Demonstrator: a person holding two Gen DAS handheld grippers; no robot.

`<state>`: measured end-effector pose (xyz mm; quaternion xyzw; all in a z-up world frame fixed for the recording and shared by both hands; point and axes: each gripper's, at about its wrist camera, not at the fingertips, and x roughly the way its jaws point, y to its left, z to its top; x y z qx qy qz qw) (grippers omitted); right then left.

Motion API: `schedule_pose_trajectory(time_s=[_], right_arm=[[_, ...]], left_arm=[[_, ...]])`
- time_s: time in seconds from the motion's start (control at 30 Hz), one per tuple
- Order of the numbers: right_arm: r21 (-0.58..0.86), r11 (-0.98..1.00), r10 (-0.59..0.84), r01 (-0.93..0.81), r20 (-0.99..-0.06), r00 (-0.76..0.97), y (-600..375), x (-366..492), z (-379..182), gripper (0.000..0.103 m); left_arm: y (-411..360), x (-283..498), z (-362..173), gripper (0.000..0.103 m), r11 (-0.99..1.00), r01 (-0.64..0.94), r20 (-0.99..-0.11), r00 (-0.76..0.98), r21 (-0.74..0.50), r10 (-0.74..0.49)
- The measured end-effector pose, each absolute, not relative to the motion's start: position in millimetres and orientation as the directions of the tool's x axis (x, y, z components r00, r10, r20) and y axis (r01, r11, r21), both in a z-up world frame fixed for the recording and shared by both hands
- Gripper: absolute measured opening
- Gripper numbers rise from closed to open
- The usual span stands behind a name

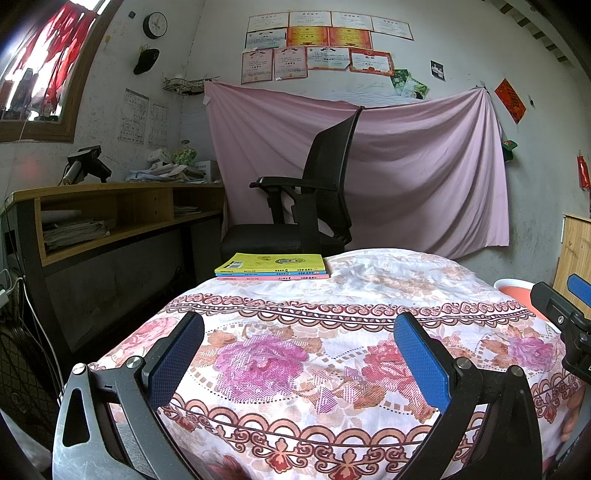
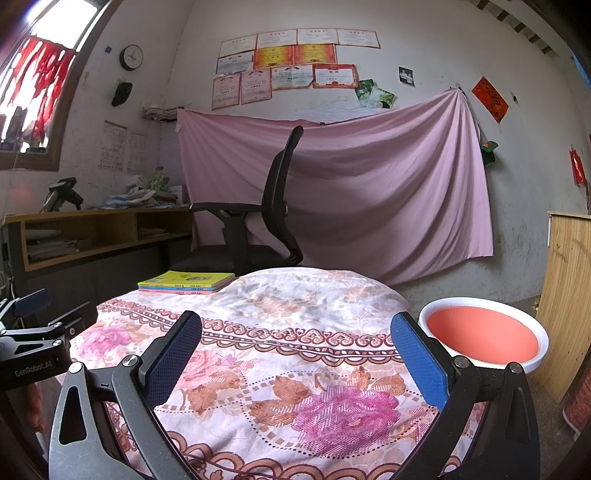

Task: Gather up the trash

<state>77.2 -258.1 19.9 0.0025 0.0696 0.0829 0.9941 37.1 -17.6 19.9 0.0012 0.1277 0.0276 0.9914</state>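
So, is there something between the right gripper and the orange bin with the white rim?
Nothing visible. The right gripper, open and empty, hovers over the floral cloth; the orange bin stands just beyond the table's right edge.

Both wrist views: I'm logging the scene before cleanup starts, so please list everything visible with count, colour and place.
Floral tablecloth: one, white with pink flowers, covering the table in front.
Stack of thin books: three, yellow on top, then blue and pink, far left table edge.
Round bin with white rim: one, orange inside, on the floor right of the table.
Black mesh office chair: one, behind the table.
Pink cloth sheet: one, hung on the back wall.
Wooden desk: one, left wall, papers on top.
Wall clock: one, black rim, upper left.
Certificates: about ten, above the sheet.
Left hand-held gripper: black with blue pads, open, nothing held.
Right hand-held gripper: same, open.
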Motion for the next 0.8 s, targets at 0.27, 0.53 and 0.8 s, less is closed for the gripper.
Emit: schedule_pose_trajectory(time_s=[0.27,0.53,0.8], right_arm=[[0.016,0.986,0.165,-0.164,-0.137,0.977,-258.2,77.3,20.2,0.103],[0.016,0.986,0.165,-0.165,-0.138,0.977,-258.3,77.1,20.5,0.103],[0.016,0.986,0.165,-0.165,-0.138,0.976,-259.1,77.3,20.7,0.103]], left_arm=[[-18.0,37.1,20.1,0.101,0.998,-0.055,-0.253,0.966,0.01,0.056],[-18.2,37.0,19.5,0.101,0.998,-0.054,-0.254,0.966,0.01,0.055],[-19.0,35.6,22.4,0.101,0.999,-0.053,-0.252,0.966,0.004,0.053]])
